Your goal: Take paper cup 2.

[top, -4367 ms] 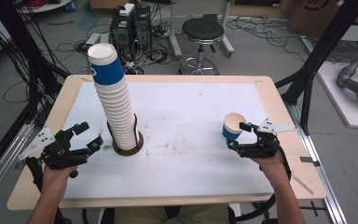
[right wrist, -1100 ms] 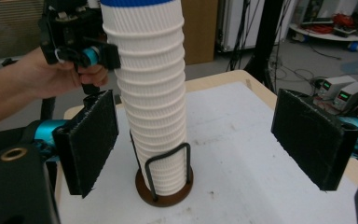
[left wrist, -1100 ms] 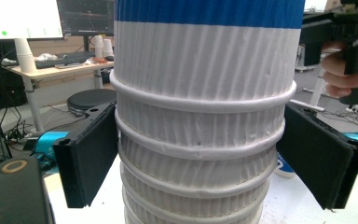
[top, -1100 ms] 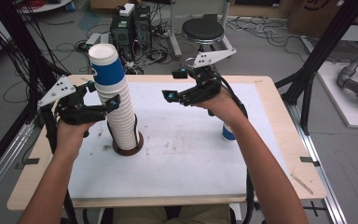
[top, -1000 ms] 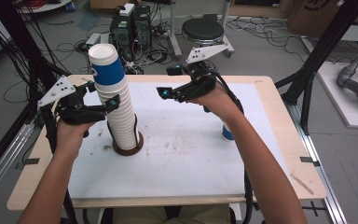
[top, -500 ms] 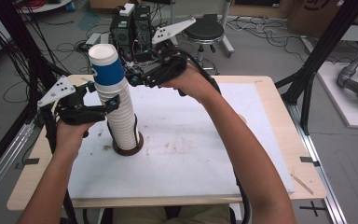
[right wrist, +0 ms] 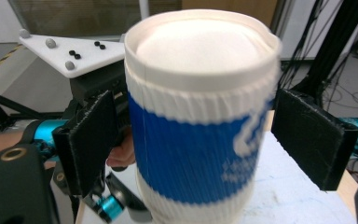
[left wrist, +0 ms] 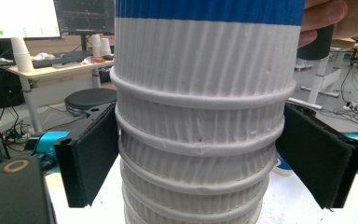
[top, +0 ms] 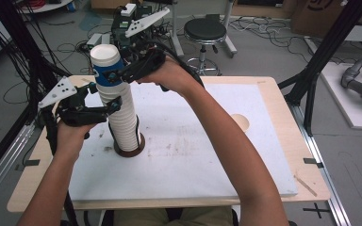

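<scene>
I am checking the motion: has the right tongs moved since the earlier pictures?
Yes. The right tongs went from the table's right side leftward and up, to the top cup of the stack.

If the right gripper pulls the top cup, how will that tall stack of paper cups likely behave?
The stack of paper cups is tall on a small brown base, so it probably tips easily. The ribbed walls likely give some grip yet crush under a hard squeeze. The left gripper brackets it midway, likely steadying it while the right gripper lifts.
</scene>
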Demonstrator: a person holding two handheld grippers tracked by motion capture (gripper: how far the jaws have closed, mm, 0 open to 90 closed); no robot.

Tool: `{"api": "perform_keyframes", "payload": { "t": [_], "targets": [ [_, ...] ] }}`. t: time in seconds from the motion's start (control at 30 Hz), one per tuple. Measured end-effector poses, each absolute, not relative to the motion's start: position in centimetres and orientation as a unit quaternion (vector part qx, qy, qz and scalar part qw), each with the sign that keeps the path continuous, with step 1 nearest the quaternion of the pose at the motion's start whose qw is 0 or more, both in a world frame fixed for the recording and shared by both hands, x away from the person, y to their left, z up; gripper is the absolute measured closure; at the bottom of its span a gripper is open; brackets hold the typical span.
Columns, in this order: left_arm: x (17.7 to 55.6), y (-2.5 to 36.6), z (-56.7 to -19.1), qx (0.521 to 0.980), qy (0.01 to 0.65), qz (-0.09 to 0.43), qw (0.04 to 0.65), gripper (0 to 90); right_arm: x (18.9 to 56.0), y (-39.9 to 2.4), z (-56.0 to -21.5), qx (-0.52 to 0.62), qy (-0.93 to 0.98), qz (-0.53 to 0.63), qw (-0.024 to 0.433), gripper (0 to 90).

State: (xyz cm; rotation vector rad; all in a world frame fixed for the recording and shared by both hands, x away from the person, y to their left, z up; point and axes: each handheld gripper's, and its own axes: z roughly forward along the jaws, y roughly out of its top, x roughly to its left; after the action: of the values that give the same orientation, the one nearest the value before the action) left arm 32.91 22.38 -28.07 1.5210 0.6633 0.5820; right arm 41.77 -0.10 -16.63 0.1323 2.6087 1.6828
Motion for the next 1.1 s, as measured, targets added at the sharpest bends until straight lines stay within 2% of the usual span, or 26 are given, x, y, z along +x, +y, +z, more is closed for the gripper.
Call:
{"api": "perform_keyframes", "payload": {
  "t": [0.13,0.33,0.8,1.1],
  "targets": [
    [32.9,22.4,-28.1,0.667,0.291,0.255,0.638,14.9,41.9,1.1,-16.7,0.036,0.844,0.534,0.015,15.1],
    [32.9,22.5,-28.1,0.668,0.289,0.255,0.637,15.0,42.3,1.5,-16.7,0.032,0.846,0.532,0.011,24.1],
    [32.8,22.5,-28.3,0.667,0.290,0.254,0.637,15.2,42.2,1.5,-16.0,0.027,0.850,0.526,0.012,25.9],
    [32.8,22.5,-28.4,0.668,0.292,0.253,0.637,15.3,41.9,0.0,-12.2,0.032,0.810,0.585,0.033,26.9]
  ]
}}
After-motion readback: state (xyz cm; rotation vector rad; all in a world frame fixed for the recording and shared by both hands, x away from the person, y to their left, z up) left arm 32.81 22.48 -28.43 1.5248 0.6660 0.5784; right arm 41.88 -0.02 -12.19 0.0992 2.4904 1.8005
